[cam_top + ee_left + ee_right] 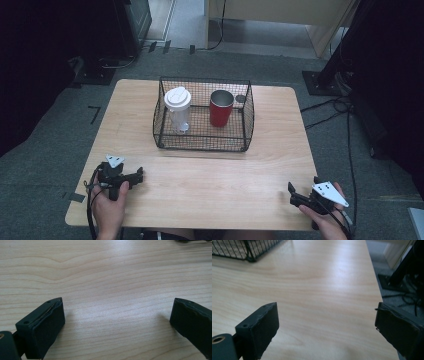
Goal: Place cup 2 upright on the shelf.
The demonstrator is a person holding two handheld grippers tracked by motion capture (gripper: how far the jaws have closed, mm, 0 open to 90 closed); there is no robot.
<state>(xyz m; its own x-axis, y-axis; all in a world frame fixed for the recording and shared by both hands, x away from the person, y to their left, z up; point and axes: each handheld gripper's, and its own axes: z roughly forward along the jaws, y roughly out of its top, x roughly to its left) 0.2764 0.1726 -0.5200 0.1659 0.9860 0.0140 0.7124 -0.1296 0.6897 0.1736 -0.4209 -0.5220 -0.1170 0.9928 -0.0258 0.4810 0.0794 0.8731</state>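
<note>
the wooden table (200, 175) takes up most of the floor here, pale grain, rounded corners, grey carpet all around it. toward its far side sits a black wire basket (202, 142), open at the top, and its near corner also peeks into the right gripper view (249, 255) at the top left. inside the basket two things stand upright, near each other but apart: a clear tumbler with a white lid (178, 107) on the left and a red metal cup (221, 107) on the right.

closer to where the person is, the left gripper (137, 176) rests at the near left part of the table, held in the left hand (107, 200), a grey three-cornered plate on top and a cable trailing off the edge. in its own view the gripper (116, 315) has its two black jaws spread wide with bare wood between them, nothing held.

the right gripper (294, 192) sits at the near right edge (nearly off the corner, really), held in the right hand (325, 220). seen from its own camera the gripper (327, 322) is likewise spread wide apart over the table top, holding nothing, with the table's right edge and some floor cables beyond.
</note>
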